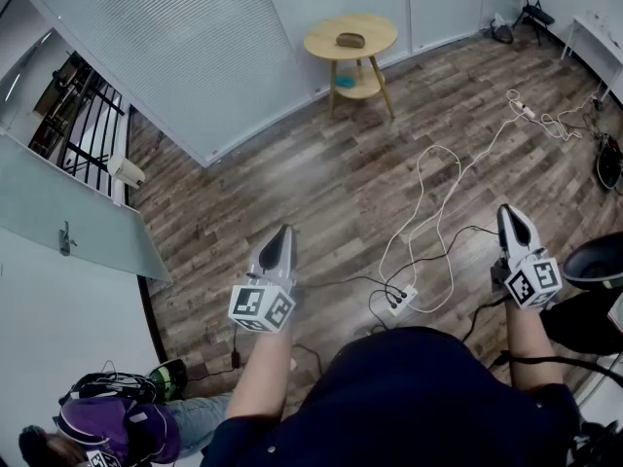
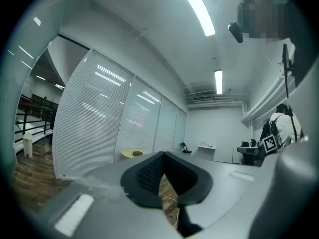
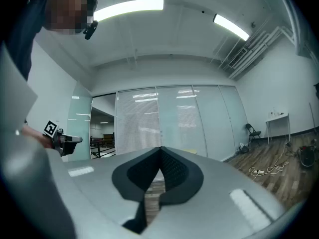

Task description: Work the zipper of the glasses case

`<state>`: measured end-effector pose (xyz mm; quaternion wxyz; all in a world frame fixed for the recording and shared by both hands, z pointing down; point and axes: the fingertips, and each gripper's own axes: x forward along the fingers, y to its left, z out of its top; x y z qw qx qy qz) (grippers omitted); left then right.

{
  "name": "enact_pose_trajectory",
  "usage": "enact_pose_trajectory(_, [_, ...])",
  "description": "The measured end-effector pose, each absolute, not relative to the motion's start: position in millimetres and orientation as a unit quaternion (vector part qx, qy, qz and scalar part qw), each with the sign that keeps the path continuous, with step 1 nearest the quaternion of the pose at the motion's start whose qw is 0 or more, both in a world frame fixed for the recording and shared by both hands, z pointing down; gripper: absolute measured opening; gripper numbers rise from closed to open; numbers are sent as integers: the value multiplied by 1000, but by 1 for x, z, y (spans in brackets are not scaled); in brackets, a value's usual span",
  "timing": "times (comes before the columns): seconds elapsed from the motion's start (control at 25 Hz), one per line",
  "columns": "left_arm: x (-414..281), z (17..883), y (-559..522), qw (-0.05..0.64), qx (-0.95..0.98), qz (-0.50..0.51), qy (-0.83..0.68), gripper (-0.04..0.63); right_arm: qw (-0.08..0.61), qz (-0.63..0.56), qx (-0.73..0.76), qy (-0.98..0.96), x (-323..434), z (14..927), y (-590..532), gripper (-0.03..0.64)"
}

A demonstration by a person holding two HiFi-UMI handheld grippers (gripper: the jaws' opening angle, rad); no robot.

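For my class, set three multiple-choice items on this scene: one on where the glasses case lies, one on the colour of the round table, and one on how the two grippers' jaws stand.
1. Where is the glasses case?
A on the floor
B on top of the round table
C on the table's lower shelf

2. What colour is the tabletop?
A black
B red
C pale yellow

3. How do the jaws of the left gripper and the right gripper stand?
A both shut, empty
B both wide open
C left open, right shut

Key: B, the dark case lies on the tabletop. C, the top is light yellow. A, in each gripper view the tips meet with nothing between them.
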<state>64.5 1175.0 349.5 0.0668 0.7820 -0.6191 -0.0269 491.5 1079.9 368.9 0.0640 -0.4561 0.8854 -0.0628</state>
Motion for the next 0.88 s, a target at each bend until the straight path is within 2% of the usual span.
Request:
enact_pose_trajectory(0.24, [101, 368, 1167, 64, 777, -11, -626, 1, 41, -84, -430, 898, 486, 396, 1082, 6])
enact_pose_trajectory(0.44, [125, 375, 1148, 87, 771, -15, -630, 0, 27, -108, -422, 900, 509, 424, 1074, 6])
enact_pose_trajectory(0.6, [142, 387, 1122, 97, 781, -16, -617, 0, 60, -134, -439, 887, 527, 432, 1048, 6])
enact_pose_trajectory(0.88, [107, 406, 1025, 98, 793, -5, -601, 1, 32, -113, -484, 867, 528, 435, 969, 6])
